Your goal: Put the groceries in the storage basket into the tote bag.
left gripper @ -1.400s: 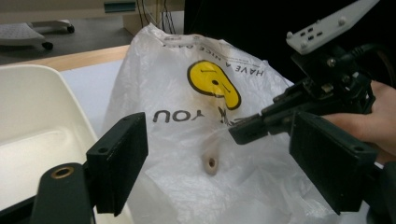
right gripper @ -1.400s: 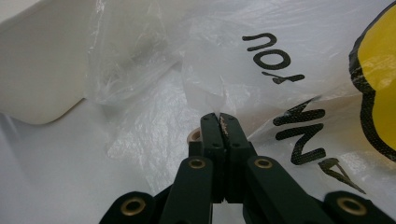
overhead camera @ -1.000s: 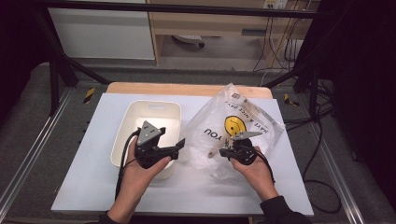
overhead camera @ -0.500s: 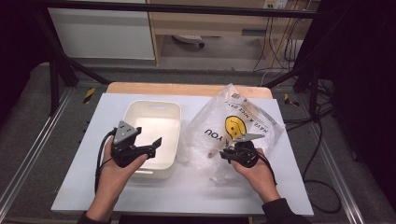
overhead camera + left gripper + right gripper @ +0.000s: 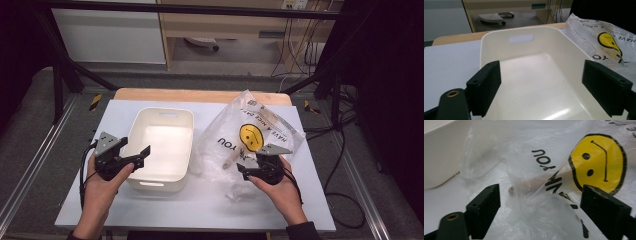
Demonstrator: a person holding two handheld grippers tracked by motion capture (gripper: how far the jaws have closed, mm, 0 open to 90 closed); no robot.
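Seen along the left gripper [image 5: 541, 92], jaws spread wide across the bottom of the frame with nothing between the pads. Beyond them, filling the centre, an empty cream plastic tub [image 5: 531, 75], glossy inside, with a slot handle [image 5: 521, 38] cut in its far wall. At right, touching or just beside the tub's rim, a crumpled clear plastic bag [image 5: 599, 37] printed with a yellow smiley face [image 5: 610, 42] and black lettering. At left, a pale counter [image 5: 451, 62]; along the top, a wooden edge and dim floor.
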